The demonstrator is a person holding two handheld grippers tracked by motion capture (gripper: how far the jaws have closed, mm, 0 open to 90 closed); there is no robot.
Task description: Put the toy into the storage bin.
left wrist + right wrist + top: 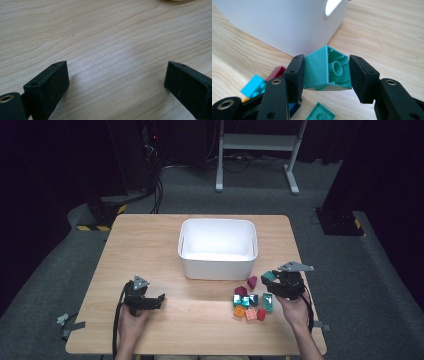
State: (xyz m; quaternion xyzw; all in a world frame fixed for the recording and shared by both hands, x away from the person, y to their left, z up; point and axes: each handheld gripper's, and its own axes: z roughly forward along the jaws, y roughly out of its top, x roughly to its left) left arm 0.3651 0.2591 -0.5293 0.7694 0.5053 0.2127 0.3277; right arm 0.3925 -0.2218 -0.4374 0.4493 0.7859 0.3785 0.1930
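Teal slope brick (325, 70) sits clamped in right gripper (326, 72), pads on its two flat sides, hollow underside w/ tube facing cam, lifted off the table. Prob light, rigid, slick plastic; flat sides are the spot, sloped face would likely slip. Left gripper (117, 82) jaws wide apart, nothing between. Loose brick pile (250, 302) below, white bin (218, 247) beyond.

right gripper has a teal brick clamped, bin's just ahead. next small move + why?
Probably carry the teal brick up and over the near wall of the white bin, then release. The right gripper is shut on the brick, clear of the table, with the bin wall directly ahead and the bin looking empty. The left gripper sits open over bare table, so it isn't in the way.
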